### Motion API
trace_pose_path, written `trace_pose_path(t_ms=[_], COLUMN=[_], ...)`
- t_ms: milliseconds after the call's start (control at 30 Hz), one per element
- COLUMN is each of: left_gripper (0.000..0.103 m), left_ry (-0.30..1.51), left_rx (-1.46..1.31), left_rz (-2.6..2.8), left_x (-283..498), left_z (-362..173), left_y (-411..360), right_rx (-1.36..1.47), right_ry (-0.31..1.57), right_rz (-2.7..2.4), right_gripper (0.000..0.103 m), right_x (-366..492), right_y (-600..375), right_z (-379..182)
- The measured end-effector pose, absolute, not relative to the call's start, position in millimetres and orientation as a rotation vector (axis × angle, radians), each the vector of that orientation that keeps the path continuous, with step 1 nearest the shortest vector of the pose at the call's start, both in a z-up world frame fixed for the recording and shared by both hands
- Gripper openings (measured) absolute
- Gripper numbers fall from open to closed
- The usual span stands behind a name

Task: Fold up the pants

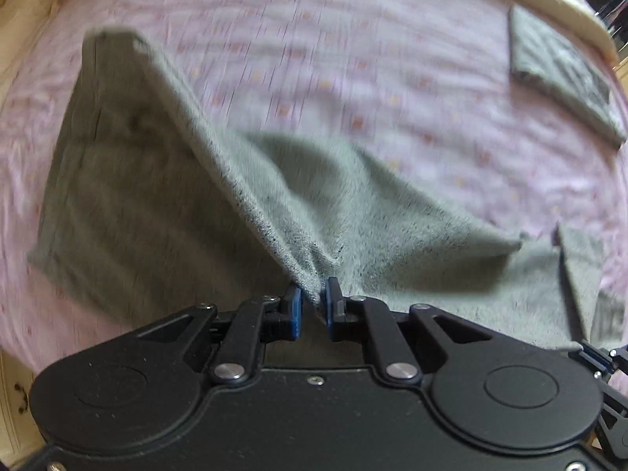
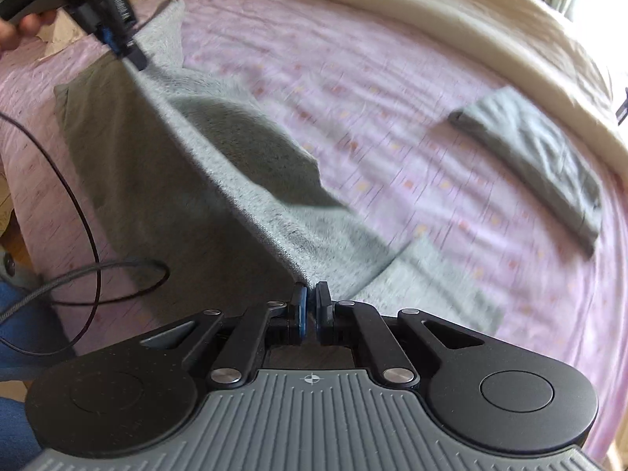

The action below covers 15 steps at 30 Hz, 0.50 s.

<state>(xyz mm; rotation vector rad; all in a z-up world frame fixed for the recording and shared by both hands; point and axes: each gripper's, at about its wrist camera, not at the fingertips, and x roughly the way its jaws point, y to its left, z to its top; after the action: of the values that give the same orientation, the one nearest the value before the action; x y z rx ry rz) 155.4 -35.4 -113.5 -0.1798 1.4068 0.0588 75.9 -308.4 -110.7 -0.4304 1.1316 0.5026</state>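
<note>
Nearest to the left wrist camera, the left gripper (image 1: 312,300) is clenched on a bunched bit of the grey pants (image 1: 129,180), and the cloth rises from the blue pads (image 1: 295,306) like a small tent. In the right wrist view, the right gripper (image 2: 310,298) is also closed tight on an edge of the same pants (image 2: 219,180), with fabric pinched between its fingers. The edge between the two grippers is lifted and looks stretched in a nearly straight line, while the rest of the garment hangs down and lies on the pink bedsheet (image 1: 353,59).

The pants seem to be soft knitted material, light and very limp. Such cloth probably will not keep any shape alone, so it sags where it is not supported, as the dark hollow under the raised edge shows. It does not look slippery; the fuzzy surface should stay well in the pads. A good hold is likely at the corners or along the hem, with both hands apart so the edge stays tight and the fold falls even.

Further away on the bedsheet, well apart from the pants, lies a folded grey garment (image 2: 549,165). Behind it runs a cream blanket (image 2: 431,11) along the far side of the bed.
</note>
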Motion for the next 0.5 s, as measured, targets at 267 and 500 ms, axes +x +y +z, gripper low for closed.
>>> trace_pose_path(t_ms=[267,500], left_gripper=[0.015,0.016], left_ry=[1.472,1.441], left_rx=[-0.09,-0.084], left_rz=[0.045,-0.006], left_x=[141,141], left_z=[-165,-159], left_y=[-46,-42], right_rx=[-0.323,-0.245], right_ry=[1.262,1.123], right_rz=[0.396,0.112], right_gripper=[0.009,0.014], right_x=[57,65], right_y=[-300,-317], right_z=[-144,-118])
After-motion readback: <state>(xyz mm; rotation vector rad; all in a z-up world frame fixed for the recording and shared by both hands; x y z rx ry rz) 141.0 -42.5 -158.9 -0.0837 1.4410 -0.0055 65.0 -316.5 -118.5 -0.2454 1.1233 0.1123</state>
